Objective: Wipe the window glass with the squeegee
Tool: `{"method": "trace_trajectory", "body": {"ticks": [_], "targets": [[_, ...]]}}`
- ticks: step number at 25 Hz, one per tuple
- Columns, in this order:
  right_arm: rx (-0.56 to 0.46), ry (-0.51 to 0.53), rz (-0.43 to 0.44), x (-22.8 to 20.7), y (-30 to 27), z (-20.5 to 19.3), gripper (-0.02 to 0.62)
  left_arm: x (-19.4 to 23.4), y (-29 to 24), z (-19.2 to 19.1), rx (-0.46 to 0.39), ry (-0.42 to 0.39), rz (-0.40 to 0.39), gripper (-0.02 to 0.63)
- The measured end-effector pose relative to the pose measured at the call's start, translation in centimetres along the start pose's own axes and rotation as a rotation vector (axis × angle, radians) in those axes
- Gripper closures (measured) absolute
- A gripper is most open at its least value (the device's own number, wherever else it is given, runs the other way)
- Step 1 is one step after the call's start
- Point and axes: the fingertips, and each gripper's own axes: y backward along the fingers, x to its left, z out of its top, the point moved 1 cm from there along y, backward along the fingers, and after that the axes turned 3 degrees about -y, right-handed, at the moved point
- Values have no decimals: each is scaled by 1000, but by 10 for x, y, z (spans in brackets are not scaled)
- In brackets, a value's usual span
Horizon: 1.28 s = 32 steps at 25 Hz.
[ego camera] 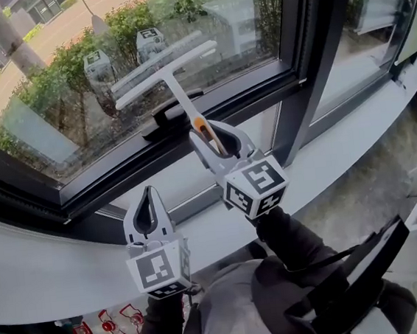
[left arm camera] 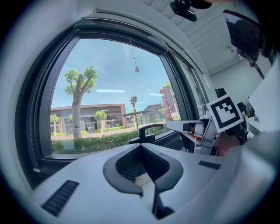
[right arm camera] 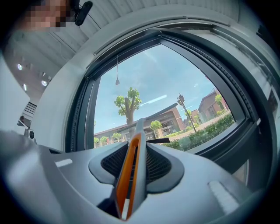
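A white T-shaped squeegee [ego camera: 166,73] is held up against the window glass [ego camera: 46,105], just above the black window handle [ego camera: 176,108]. Its reflection lies close behind the blade; contact with the glass is unclear. My right gripper [ego camera: 207,128] is shut on the squeegee's white-and-orange handle [right arm camera: 130,175], which runs up between the jaws in the right gripper view. My left gripper [ego camera: 148,193] hangs lower left over the sill, jaws together with nothing in them. In the left gripper view, the left gripper [left arm camera: 141,148] points at the glass, with the squeegee [left arm camera: 181,126] and the right gripper's marker cube [left arm camera: 225,113] at the right.
A wide white sill [ego camera: 48,264] runs below the dark window frame [ego camera: 120,172]. A thick dark upright post [ego camera: 307,63] separates this pane from another window at the right. The person's dark sleeve and bag strap [ego camera: 338,275] are at the bottom.
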Motion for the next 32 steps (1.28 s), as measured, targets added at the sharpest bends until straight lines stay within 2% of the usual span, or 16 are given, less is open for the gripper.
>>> {"method": "trace_trajectory", "body": {"ticks": [32], "targets": [[86,-116,-9,-5,14,-46,476,-9,0,-5,29,-2,-23,606]]}}
